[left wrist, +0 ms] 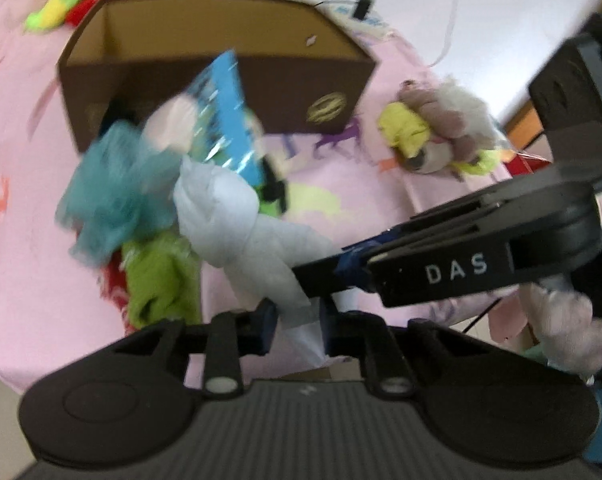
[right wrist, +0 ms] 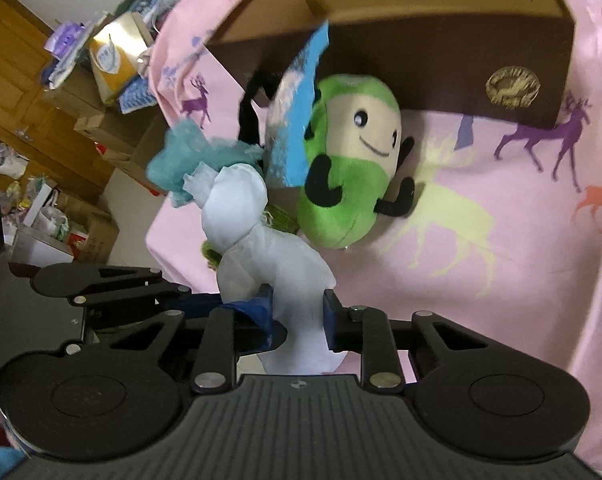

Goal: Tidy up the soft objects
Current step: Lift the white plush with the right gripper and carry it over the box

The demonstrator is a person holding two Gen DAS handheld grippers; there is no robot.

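text: "DAS" | on: right gripper (left wrist: 301, 276) arm, white letters

So the cardboard box (left wrist: 217, 68) sits at the far side of the bedsheet (right wrist: 501, 240), open top up. Right in front of it lies a smiling plush (right wrist: 349, 168), touching the box's near wall. The cloth doll (right wrist: 253, 236) is nearer, left of that plush, its lower end between both grippers' pads. Another stuffed toy (left wrist: 441, 128) lies off to the right of the box.
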